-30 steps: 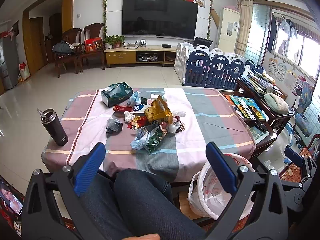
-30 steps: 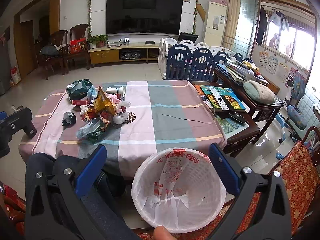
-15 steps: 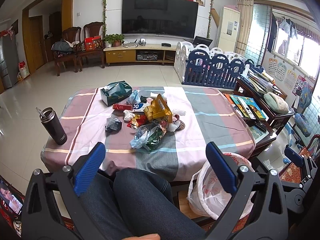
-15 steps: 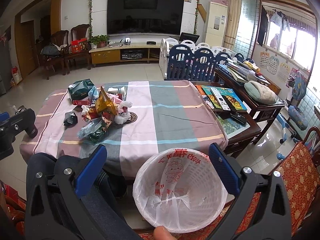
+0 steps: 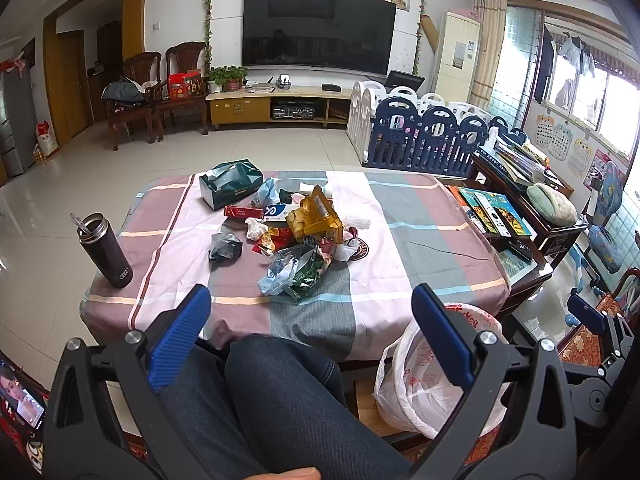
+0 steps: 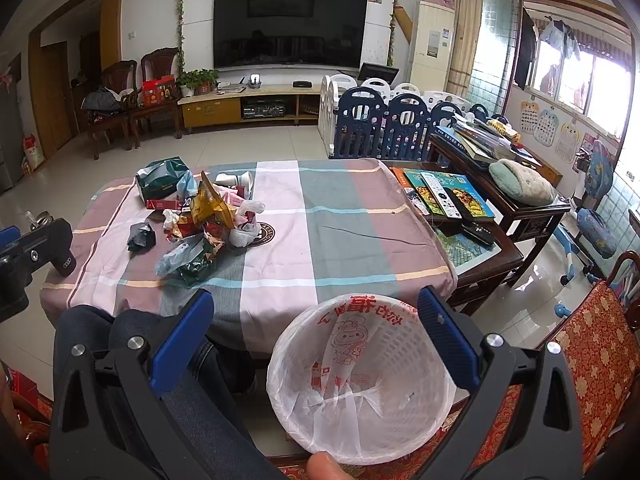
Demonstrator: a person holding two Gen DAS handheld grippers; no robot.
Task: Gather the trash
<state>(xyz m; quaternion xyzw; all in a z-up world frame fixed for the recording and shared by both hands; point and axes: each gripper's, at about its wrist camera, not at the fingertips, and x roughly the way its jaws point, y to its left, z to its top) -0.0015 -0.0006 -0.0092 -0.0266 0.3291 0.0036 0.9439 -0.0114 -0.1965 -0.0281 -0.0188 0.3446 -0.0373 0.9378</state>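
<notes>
A heap of wrappers and crumpled bags (image 5: 301, 242) (image 6: 208, 232) lies on the plaid-clothed table (image 5: 416, 240) (image 6: 340, 216), with a green tissue pack (image 5: 232, 188) behind it. A white basket lined with a plastic bag (image 6: 360, 376) (image 5: 424, 384) stands on the floor at the table's near right corner. My left gripper (image 5: 312, 320) hangs open over a person's denim-clad knees, short of the table edge. My right gripper (image 6: 316, 320) is open too, just above the basket's rim. Neither holds anything.
A dark flask (image 5: 105, 250) stands at the table's left edge. A low side table (image 6: 480, 216) with books and remotes adjoins the right side. A red patterned chair (image 6: 592, 352) is at the right, a playpen fence (image 5: 432, 140) beyond.
Both views have crept slightly forward toward the table. The grippers stay open and the trash has not moved.
</notes>
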